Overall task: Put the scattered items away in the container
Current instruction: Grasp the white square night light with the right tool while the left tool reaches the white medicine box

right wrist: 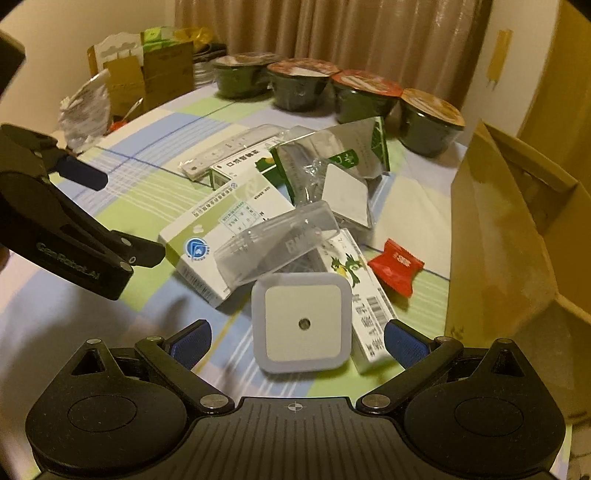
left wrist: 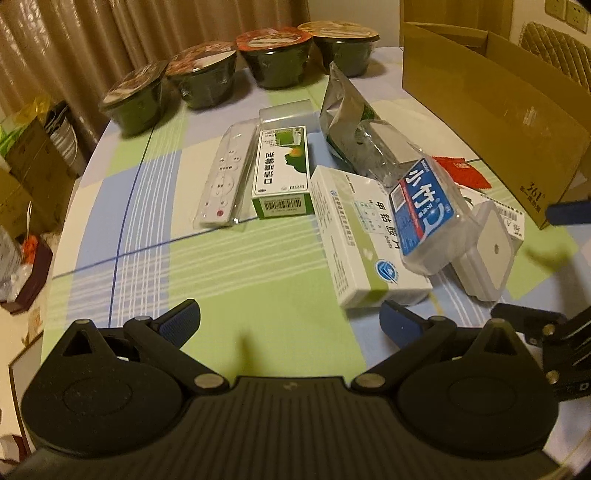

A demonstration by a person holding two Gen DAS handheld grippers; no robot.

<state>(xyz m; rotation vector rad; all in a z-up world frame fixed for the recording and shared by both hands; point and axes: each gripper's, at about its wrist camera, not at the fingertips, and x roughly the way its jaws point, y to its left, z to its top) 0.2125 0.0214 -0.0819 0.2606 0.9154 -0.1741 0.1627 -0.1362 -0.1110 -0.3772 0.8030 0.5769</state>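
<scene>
the right gripper [right wrist: 297, 341] hangs low over the checked tablecloth [left wrist: 229, 258], its blue-padded jaws spread wide and holding nothing. between its fingers, nearest the camera, lies a square white night light [right wrist: 301, 323] with a small round sensor in its middle, flat on the cloth. it overlaps the near end of a long white medicine box with a green bird print [right wrist: 364, 310]. just past that box to the right sits a red candy wrapper [right wrist: 395, 267], close to the wall of the open cardboard box [right wrist: 509, 236], which stands at the right edge of the table.

the left gripper [left wrist: 290, 321] is also spread open and empty, hovering over bare cloth; the near corner of a white and green medicine box [left wrist: 354, 236] lies just ahead of its right finger. a clear plastic case with a blue label [left wrist: 424, 210] leans across that box.

further out, a crumpled clear bag holding a white square item [right wrist: 343, 184] rests against a silver foil pouch [left wrist: 341, 107]. to the left lie a green and white throat spray box [left wrist: 282, 173] and, beside it, a white remote control in a clear sleeve [left wrist: 225, 177].

at the far edge of the table four dark instant noodle bowls [left wrist: 273, 59] stand in a row, lids on, in front of a beige curtain [left wrist: 110, 33].
</scene>
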